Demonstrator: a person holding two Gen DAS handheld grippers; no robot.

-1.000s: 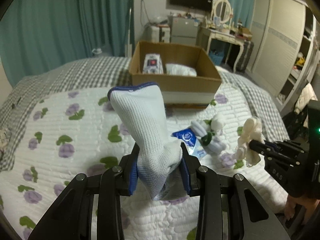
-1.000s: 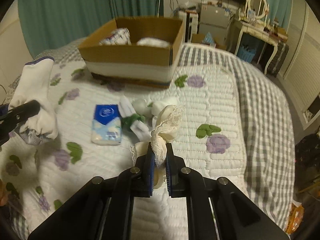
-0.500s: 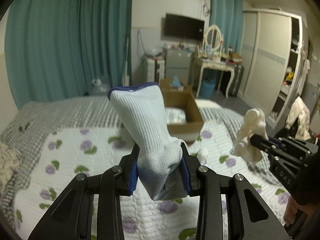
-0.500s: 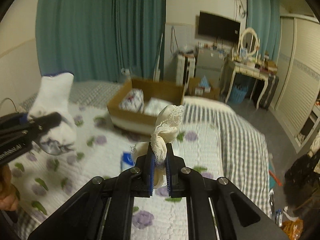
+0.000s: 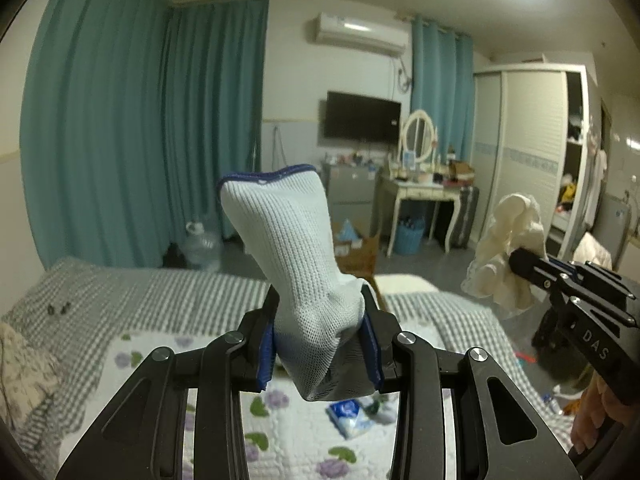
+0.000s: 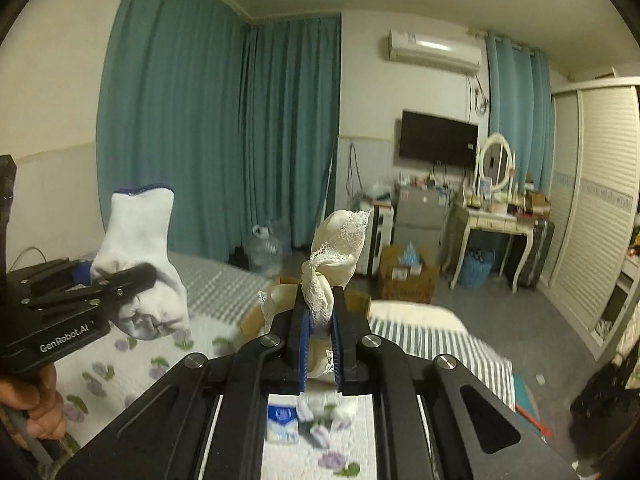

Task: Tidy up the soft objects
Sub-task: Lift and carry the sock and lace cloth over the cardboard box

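Observation:
My left gripper [image 5: 320, 344] is shut on a white knit glove with a blue cuff [image 5: 292, 256], held high above the bed; it also shows in the right wrist view [image 6: 140, 256]. My right gripper [image 6: 320, 332] is shut on a cream lace-trimmed cloth [image 6: 336, 248], also raised; the cloth shows at the right of the left wrist view [image 5: 508, 248]. A blue tissue pack [image 6: 283, 424] and a small white-and-green soft toy [image 6: 324, 416] lie on the floral quilt [image 5: 296, 440] below. The cardboard box [image 6: 264, 308] is mostly hidden behind the cloth.
Teal curtains [image 5: 140, 140] hang behind the bed. A water jug [image 5: 202, 246], a dressing table with mirror [image 5: 420, 184], a TV [image 5: 362, 116], floor boxes [image 6: 404, 276] and a wardrobe [image 5: 532, 152] stand beyond the bed.
Both grippers have lifted and tilted upward with their loads; the bed and cardboard box dropped low in both views and the room's far wall and ceiling came into view.

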